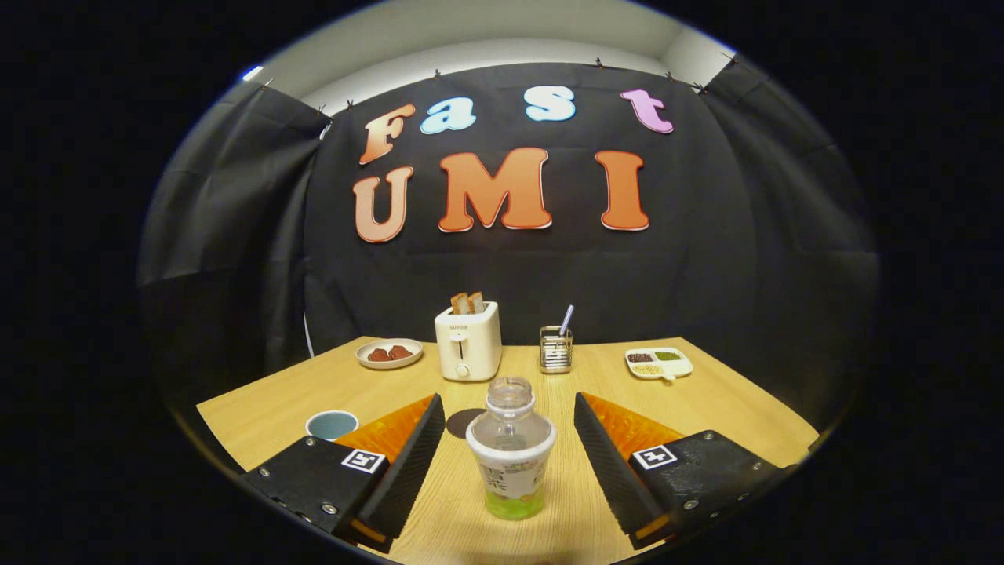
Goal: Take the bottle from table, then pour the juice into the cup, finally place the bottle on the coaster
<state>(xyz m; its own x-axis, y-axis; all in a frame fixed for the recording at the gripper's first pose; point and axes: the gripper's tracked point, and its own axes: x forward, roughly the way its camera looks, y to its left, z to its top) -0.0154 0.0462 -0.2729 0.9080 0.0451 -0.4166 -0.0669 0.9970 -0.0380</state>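
A clear plastic bottle with no cap stands upright on the wooden table, a little green juice in its bottom. It stands between the fingers of my gripper, which is open, with a gap on each side of the bottle. A dark round coaster lies just behind the bottle, partly hidden by it and by the left finger. A cup with a blue-grey inside stands beyond the left finger.
At the back of the table stand a white toaster with toast in it, a plate of brown food to its left, a metal holder with a utensil, and a divided white dish.
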